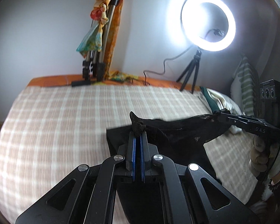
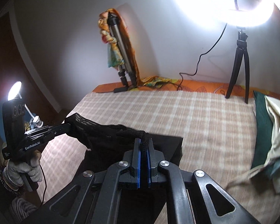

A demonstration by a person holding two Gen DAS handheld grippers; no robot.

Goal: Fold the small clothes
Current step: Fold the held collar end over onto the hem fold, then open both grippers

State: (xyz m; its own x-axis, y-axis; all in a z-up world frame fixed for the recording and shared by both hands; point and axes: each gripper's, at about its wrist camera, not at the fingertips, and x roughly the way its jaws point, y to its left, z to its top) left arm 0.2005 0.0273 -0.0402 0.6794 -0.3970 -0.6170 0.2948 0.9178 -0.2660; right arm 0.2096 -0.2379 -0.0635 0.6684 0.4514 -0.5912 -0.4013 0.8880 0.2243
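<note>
A small black mesh garment (image 1: 177,130) hangs stretched between my two grippers above the checked bedspread (image 1: 65,123). My left gripper (image 1: 138,133) is shut on one top corner of it. My right gripper (image 1: 217,113) shows at the right of the left wrist view, shut on the other corner. In the right wrist view my right gripper (image 2: 144,142) pinches the black garment (image 2: 106,136), and my left gripper (image 2: 68,126) holds its far end at the left. The garment's lower part drapes down below both grippers.
A lit ring light on a small tripod (image 1: 208,22) stands at the back right. A folded tripod wrapped in colourful cloth (image 1: 100,37) leans on the wall. Green and cream clothes (image 2: 270,130) lie piled at the right of the bed. A second lamp (image 2: 15,89) glows at the left.
</note>
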